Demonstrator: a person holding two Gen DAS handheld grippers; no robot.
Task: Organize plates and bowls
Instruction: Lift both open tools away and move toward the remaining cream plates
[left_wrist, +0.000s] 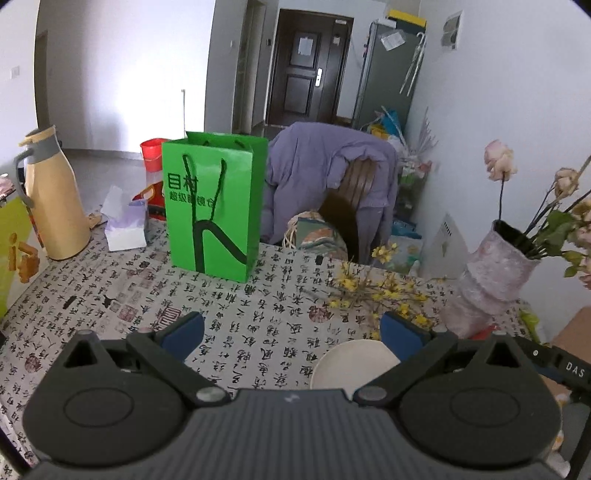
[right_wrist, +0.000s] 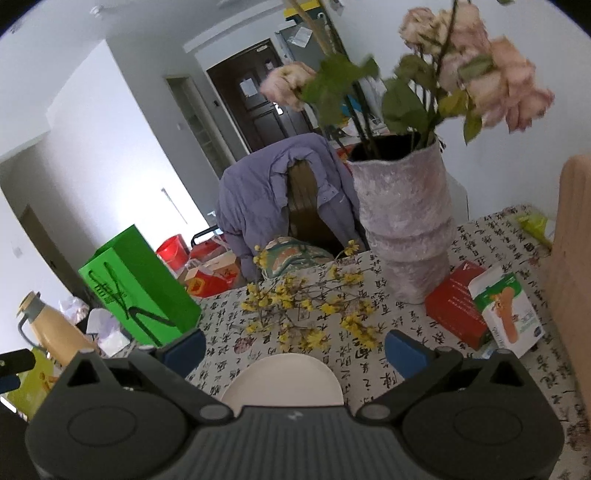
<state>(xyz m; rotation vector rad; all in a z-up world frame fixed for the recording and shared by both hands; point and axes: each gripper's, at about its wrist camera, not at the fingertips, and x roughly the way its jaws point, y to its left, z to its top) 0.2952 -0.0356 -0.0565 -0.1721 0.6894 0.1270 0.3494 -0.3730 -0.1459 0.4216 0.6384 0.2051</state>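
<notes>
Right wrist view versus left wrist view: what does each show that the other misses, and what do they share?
Only the right wrist view shows the red box and the white-and-green carton beside the vase. Only the left wrist view shows the white tissue pack clearly. Both share the cream plate on the patterned tablecloth, green bag, vase, yellow thermos, yellow sprigs and jacket-draped chair. The right gripper and left gripper are open.

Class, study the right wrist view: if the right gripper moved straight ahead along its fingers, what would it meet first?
Most likely the white plate, lying just ahead between the open right gripper fingers. Beyond it lie the yellow flower sprigs. Depth is unclear, so it might pass above the plate.
</notes>
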